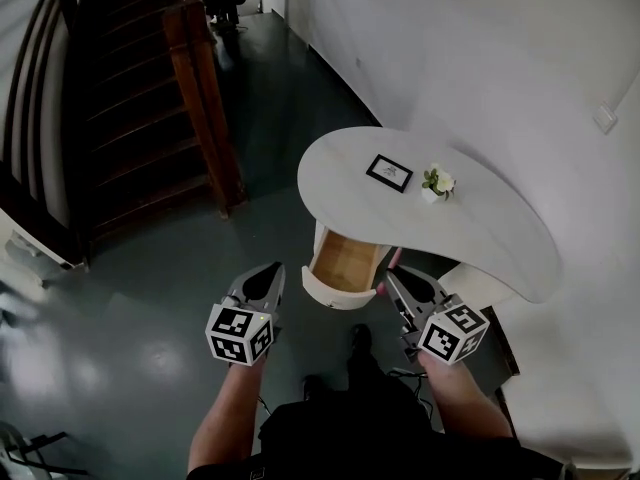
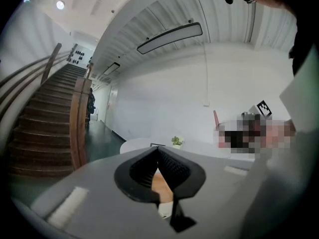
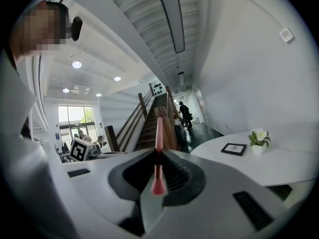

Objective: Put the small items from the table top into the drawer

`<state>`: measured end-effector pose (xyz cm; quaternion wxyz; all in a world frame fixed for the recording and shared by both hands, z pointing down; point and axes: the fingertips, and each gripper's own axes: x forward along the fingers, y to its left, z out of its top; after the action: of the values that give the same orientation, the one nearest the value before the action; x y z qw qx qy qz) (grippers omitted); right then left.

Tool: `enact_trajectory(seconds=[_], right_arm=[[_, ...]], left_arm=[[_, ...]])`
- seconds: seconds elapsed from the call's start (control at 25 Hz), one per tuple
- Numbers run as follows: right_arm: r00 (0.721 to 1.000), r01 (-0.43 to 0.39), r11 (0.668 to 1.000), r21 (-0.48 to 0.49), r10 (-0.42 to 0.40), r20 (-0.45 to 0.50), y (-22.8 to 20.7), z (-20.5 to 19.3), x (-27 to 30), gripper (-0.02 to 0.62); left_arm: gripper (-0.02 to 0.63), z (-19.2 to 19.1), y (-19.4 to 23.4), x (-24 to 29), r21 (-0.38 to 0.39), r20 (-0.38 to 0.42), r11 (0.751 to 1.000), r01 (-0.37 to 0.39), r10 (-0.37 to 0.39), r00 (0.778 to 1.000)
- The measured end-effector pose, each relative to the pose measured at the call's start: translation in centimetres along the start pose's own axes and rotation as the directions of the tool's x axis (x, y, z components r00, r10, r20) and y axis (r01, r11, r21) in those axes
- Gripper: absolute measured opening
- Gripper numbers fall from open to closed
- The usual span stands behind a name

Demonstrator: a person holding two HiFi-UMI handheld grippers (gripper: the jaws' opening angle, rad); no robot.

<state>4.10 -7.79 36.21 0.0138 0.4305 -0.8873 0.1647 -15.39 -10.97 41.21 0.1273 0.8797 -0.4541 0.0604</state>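
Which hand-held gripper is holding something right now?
The right hand-held gripper: its jaws clamp a slim pink stick. The left hand-held gripper has its jaws together with nothing between them.

Head cam: high up, steep down on the table (image 1: 480,230) and open drawer (image 1: 345,256), grippers low in frame. Left gripper (image 1: 278,266) cam: low, level, along closed jaws, table far off, staircase (image 2: 40,128) at left. Right gripper (image 1: 389,272) cam: along jaws pinching a pink stick (image 3: 158,153), table near at right. All three share the picture frame (image 1: 389,172), flower pot (image 1: 437,183) and staircase.
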Motion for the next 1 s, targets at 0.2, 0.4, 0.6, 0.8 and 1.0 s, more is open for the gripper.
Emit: enact_trajectory(seconds=[0.2, 0.4, 0.6, 0.8, 1.0], right_arm=[[0.999, -0.050, 0.999, 0.009, 0.050, 0.015, -3.4, 1.0, 2.8, 0.054], [0.994, -0.110, 0.994, 0.013, 0.110, -0.003, -7.9, 2.2, 6.4, 0.054], [0.982, -0.184, 0.983, 0.028, 0.185, -0.033, -12.5, 2.3, 9.4, 0.054], [0.964, -0.248, 0.967, 0.062, 0.253, -0.080, -15.0, 1.2, 11.4, 0.054], [0.942, -0.310, 0.948, 0.077, 0.317, -0.111, -15.1, -0.1, 13.0, 0.054]], left_arm=[[0.011, 0.4, 0.5, 3.3, 0.028, -0.019, 0.999, -0.034, 0.034, 0.999], [0.011, 1.0, 1.8, 7.6, 0.006, -0.019, 0.993, -0.115, 0.115, 0.993], [0.011, 1.0, 1.6, 12.9, -0.017, -0.042, 0.988, -0.152, 0.151, 0.988], [0.011, 0.2, 1.1, 15.3, -0.040, -0.081, 0.980, -0.194, 0.190, 0.978], [0.011, -0.7, 1.3, 15.1, -0.055, -0.102, 0.966, -0.253, 0.246, 0.964]])
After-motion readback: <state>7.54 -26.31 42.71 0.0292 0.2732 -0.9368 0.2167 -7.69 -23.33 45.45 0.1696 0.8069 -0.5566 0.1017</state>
